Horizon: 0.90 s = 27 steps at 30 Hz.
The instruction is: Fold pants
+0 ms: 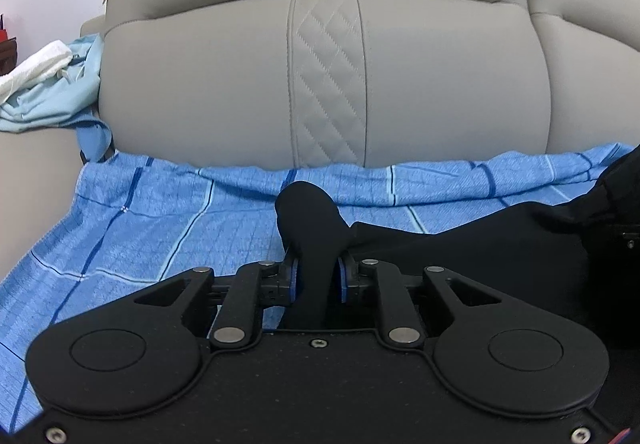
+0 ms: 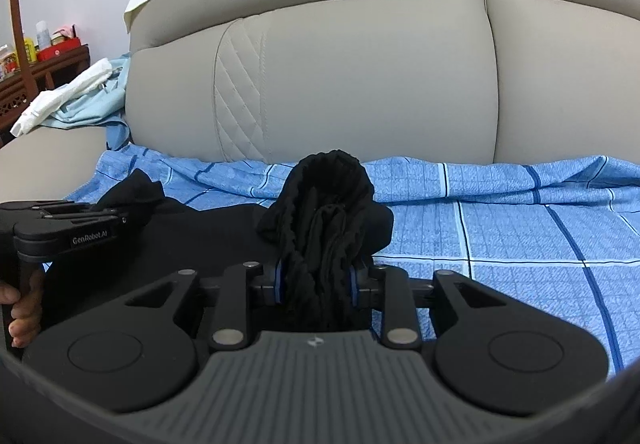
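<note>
Both grippers, left (image 1: pixel 314 276) and right (image 2: pixel 316 280), pinch bunched black pants (image 2: pixel 328 212) between their fingers above a blue plaid sheet (image 2: pixel 500 228).

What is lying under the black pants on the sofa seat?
A blue checked sheet lies under the black pants, spread over the seat up to the grey backrest. The seat itself is covered by both and cannot be seen.

The black pants (image 1: pixel 460 244) lie spread low across the right half of the left wrist view, flat on a blue checked sheet, with one smooth end standing up at frame centre. In the right wrist view the pants (image 2: pixel 328 220) rise at centre as a bunched, ribbed wad, the rest lying flat toward lower left.
</note>
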Available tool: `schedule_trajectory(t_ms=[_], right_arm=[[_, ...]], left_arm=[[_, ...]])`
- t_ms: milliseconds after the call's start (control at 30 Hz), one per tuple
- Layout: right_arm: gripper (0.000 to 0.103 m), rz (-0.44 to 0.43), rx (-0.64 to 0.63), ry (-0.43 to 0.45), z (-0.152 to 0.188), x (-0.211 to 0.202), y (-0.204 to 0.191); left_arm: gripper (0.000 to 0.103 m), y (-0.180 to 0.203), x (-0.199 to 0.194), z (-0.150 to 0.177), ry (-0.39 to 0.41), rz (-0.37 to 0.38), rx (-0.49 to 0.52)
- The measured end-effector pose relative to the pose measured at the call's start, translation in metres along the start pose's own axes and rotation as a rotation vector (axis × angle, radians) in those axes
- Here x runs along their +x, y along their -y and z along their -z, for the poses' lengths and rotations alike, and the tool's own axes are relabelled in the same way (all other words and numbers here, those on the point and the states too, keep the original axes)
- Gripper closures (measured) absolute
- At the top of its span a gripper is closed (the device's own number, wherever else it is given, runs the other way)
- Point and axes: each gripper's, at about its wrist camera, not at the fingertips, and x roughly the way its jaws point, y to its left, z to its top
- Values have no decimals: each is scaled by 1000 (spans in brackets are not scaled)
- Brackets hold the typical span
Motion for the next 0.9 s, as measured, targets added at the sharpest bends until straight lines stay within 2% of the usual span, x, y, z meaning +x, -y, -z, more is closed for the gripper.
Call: schedule_trajectory(t_ms=[133, 267, 333, 367, 400, 433, 500, 600, 767, 900], right_arm=[[67, 6, 7, -12, 2, 5, 2], [62, 14, 26, -26, 6, 9, 7], [56, 21, 38, -37, 6, 11, 9], [48, 29, 45, -43, 6, 12, 10], [36, 37, 50, -46, 7, 12, 11], [31, 40, 58, -50, 7, 11, 12], [23, 41, 80, -61, 7, 9, 14], [14, 37, 98, -67, 8, -1, 16], [7, 38, 102, -59, 14, -29, 13], [3, 39, 100, -66, 26, -50, 3]], left_arm=[[80, -3, 6, 1, -30, 6, -19], [71, -5, 14, 1, -83, -2, -28], [66, -3, 17, 1, -101, -12, -23], [63, -3, 18, 1, -107, -20, -19], [61, -2, 19, 0, -111, -26, -17], [59, -2, 19, 0, -115, -29, -16], [46, -3, 18, -1, -123, -42, -21], [34, -9, 13, -2, -136, -56, -34], [22, -20, -10, -1, -165, -56, -13], [21, -27, -34, 8, -222, -33, -16]])
